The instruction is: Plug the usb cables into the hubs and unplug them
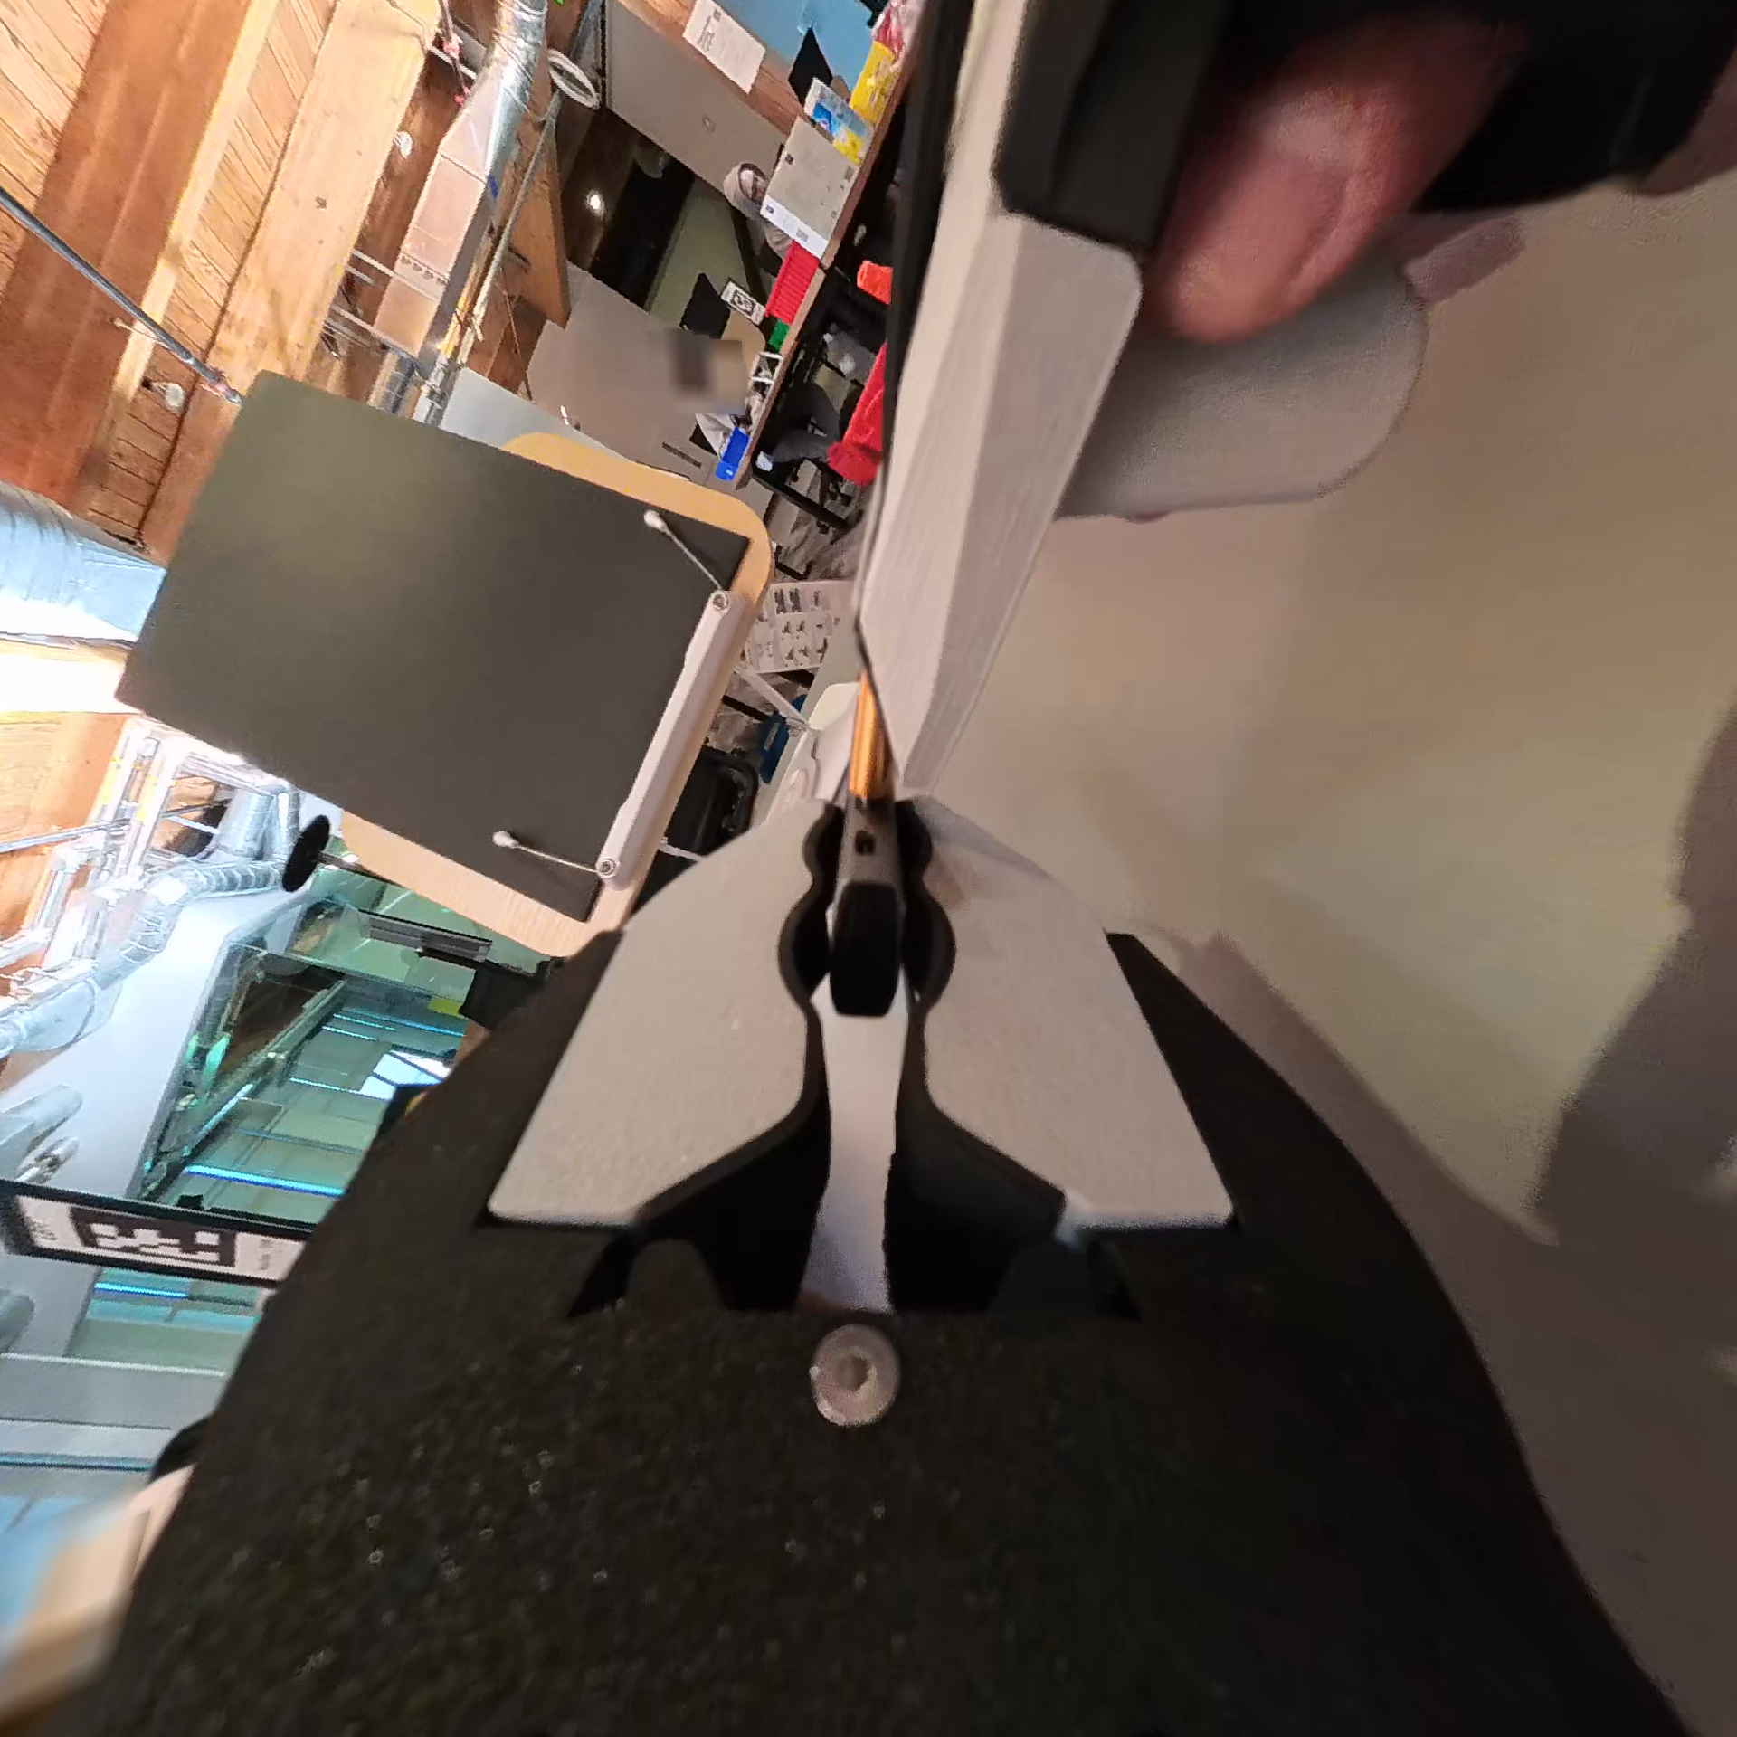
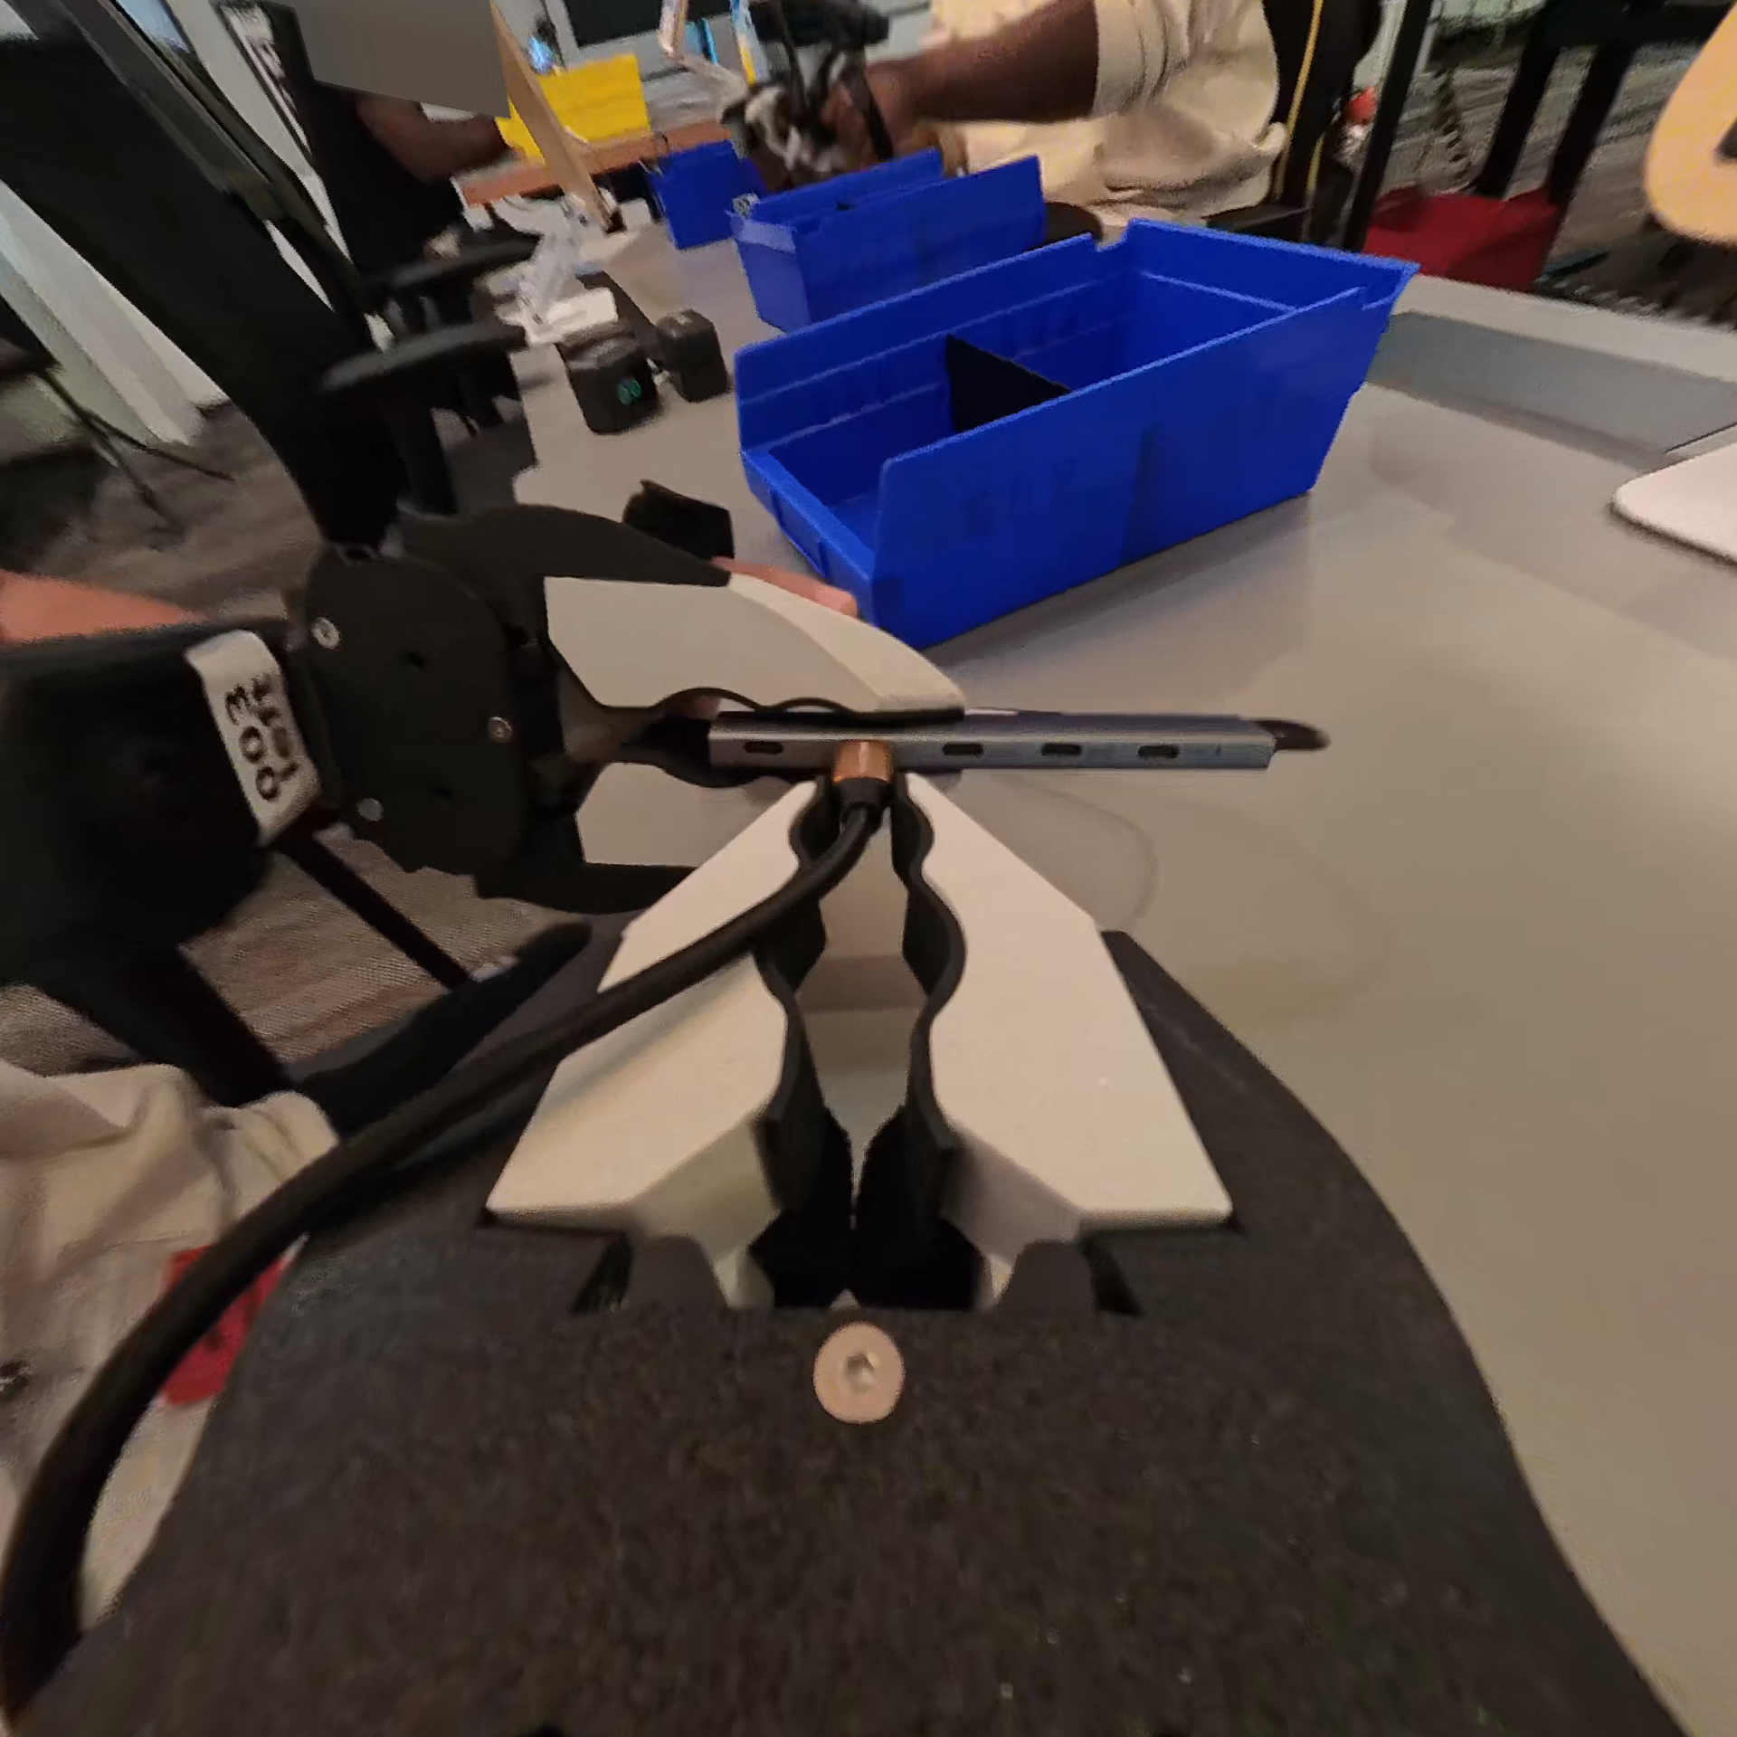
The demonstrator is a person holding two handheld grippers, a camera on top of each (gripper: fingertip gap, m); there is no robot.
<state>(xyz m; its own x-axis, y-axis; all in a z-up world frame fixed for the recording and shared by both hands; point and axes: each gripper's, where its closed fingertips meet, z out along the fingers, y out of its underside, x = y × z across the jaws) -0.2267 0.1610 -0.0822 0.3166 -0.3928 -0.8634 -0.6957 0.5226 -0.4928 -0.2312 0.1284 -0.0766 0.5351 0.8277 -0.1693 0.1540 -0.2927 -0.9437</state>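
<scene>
The right gripper point(image 2: 857, 810) pinches the copper-collared black USB cable point(image 2: 851, 785) at the flat grey metal hub point(image 2: 1034, 747); from nine o'clock, the left gripper point(image 2: 799, 719) clamps that hub.

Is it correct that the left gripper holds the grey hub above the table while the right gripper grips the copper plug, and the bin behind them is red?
Not quite: the bin is blue, as the right wrist view shows. The rest stands: the left gripper holds the grey hub above the table, and the right gripper grips the copper plug.
</scene>
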